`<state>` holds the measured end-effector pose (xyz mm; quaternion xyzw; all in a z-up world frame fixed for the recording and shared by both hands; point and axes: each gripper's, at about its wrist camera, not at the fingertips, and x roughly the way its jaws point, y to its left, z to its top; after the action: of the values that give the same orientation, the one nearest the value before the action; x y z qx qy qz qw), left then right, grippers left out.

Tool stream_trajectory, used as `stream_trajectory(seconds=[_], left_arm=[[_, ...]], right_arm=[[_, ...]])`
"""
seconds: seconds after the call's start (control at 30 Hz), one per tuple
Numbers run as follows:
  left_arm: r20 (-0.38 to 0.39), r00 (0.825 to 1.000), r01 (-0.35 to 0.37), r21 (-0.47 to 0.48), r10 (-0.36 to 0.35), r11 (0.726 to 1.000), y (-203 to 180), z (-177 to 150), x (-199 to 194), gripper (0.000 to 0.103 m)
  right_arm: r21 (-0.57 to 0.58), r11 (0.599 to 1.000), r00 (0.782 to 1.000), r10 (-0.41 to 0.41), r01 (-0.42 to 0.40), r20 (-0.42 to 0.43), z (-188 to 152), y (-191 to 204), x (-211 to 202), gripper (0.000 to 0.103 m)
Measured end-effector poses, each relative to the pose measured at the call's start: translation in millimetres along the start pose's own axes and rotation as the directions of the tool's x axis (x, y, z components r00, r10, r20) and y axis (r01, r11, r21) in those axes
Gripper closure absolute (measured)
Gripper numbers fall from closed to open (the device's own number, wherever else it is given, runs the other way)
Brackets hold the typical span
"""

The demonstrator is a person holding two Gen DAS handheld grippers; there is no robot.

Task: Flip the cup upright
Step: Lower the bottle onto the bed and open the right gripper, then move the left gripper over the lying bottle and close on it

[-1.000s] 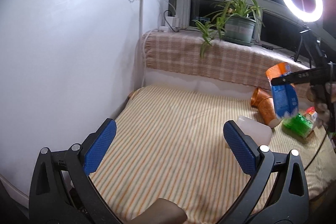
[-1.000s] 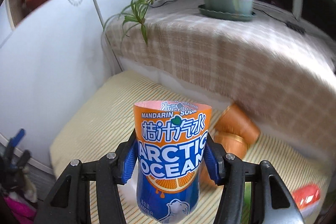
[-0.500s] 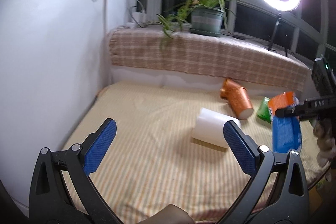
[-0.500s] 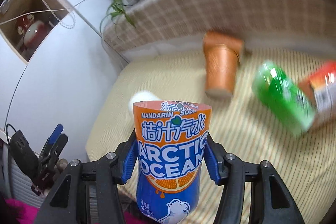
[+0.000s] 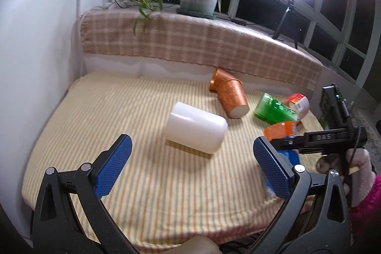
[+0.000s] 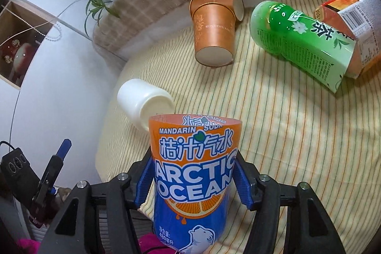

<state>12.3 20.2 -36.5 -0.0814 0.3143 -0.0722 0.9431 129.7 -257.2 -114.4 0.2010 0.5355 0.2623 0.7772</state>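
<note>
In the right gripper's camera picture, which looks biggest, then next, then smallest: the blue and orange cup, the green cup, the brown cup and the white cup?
1. Blue and orange cup, but it sits closest to the camera, so that may exaggerate it.
2. Green cup.
3. Brown cup.
4. White cup.

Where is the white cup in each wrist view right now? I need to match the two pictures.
Left wrist: white cup lies on its side mid-frame, between the open fingers.
Right wrist: white cup lies left of centre, just beyond the held orange-and-blue cup.
Shared landmark: the brown paper cups by the back wall.
</note>
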Motion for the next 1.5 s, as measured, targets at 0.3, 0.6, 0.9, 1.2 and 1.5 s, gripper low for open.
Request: stream_trajectory(seconds=[0.3, 0.6, 0.9, 1.2, 1.5], left_arm=[[-0.071, 0.994, 0.081, -0.030, -0.082, 0.996, -10.7, 6.9, 19.8, 0.000], [-0.200, 0.949, 0.243, -0.030, -0.244, 0.970, -33.4, 25.7, 54.6, 0.005], [-0.370, 0.863, 0.337, -0.086, -0.345, 0.937, -62.6, 33.5, 109.2, 0.008], [-0.484, 0.805, 0.343, -0.090, -0.342, 0.935, -83.7, 33.7, 149.6, 0.020], [-0.551, 0.785, 0.319, -0.032, -0.283, 0.947, -101.1, 28.5, 169.8, 0.020]], right_arm=[[-0.051, 0.999, 0.999, -0.013, 0.015, 0.039, 3.0, 3.9, -5.4, 0.015], [-0.004, 0.999, 0.986, -0.046, 0.047, 0.157, -20.0, -7.2, -42.3, 0.015], [0.100, 0.988, 0.952, -0.137, 0.113, 0.274, -73.8, -35.0, -93.0, 0.015], [0.169, 0.969, 0.916, -0.228, 0.180, 0.331, -101.3, -48.1, -122.2, 0.015], [0.184, 0.972, 0.922, -0.200, 0.144, 0.332, -103.0, -52.5, -121.1, 0.015]])
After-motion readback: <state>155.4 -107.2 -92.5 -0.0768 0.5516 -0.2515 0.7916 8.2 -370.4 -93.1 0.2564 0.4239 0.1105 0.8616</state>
